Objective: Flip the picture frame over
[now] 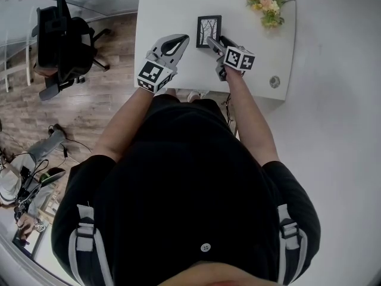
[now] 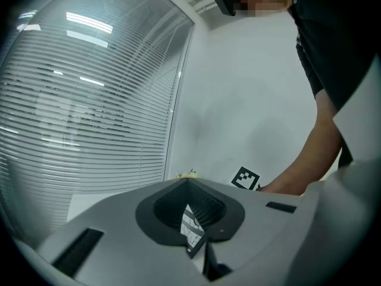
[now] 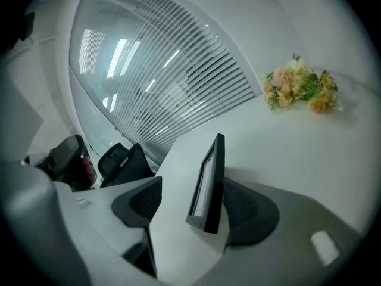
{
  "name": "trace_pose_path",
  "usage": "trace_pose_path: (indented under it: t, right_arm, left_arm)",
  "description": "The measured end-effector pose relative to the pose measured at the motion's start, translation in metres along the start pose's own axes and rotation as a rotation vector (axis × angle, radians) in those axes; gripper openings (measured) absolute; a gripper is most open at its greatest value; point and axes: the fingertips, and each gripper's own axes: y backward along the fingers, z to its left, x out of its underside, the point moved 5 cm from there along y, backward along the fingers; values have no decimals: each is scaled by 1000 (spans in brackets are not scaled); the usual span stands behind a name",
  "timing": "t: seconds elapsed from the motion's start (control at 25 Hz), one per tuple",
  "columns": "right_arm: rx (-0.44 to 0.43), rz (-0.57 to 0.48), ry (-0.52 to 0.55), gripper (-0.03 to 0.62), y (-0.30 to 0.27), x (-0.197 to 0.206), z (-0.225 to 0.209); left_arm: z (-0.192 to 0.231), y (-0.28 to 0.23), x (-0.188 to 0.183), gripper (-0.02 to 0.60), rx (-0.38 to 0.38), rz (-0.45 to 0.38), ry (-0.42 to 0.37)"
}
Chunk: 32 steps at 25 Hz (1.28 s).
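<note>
A small black picture frame (image 1: 209,31) with a tree drawing lies on the white table (image 1: 172,5), picture side up in the head view. My right gripper (image 1: 219,43) is at its near right corner and stands open. In the right gripper view the frame (image 3: 208,183) shows edge-on between the jaws of the right gripper (image 3: 190,189). One pad is clearly apart from it. The other sits close behind it, and I cannot tell if they touch. My left gripper (image 1: 177,40) hovers left of the frame with its jaws together and nothing held; its tips (image 2: 188,182) meet in its own view.
A bunch of artificial flowers (image 1: 265,5) (image 3: 300,88) lies at the table's far right. A round cable port (image 1: 274,81) is near the right front edge. A black office chair (image 1: 62,40) stands on the wood floor to the left. Window blinds lie beyond.
</note>
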Motion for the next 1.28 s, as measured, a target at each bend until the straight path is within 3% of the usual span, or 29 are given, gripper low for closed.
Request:
trace_pose_path:
  t: [0.2, 0.52, 0.72, 0.96, 1.28]
  right_arm:
    - [51, 40, 137, 331, 0, -2, 10]
    - [10, -12, 186, 331, 16, -21, 44]
    - [-7, -45, 376, 331, 37, -42, 76]
    - [-44, -138, 574, 331, 69, -68, 124]
    - [-97, -291, 625, 252, 113, -91, 166]
  left_arm:
    - [0, 1, 3, 5, 11, 2, 0]
    - [3, 4, -8, 5, 16, -8, -7]
    - [9, 6, -19, 5, 10, -10, -28]
    - [3, 9, -42, 5, 37, -7, -54]
    - [-17, 8, -74, 5, 105, -59, -70]
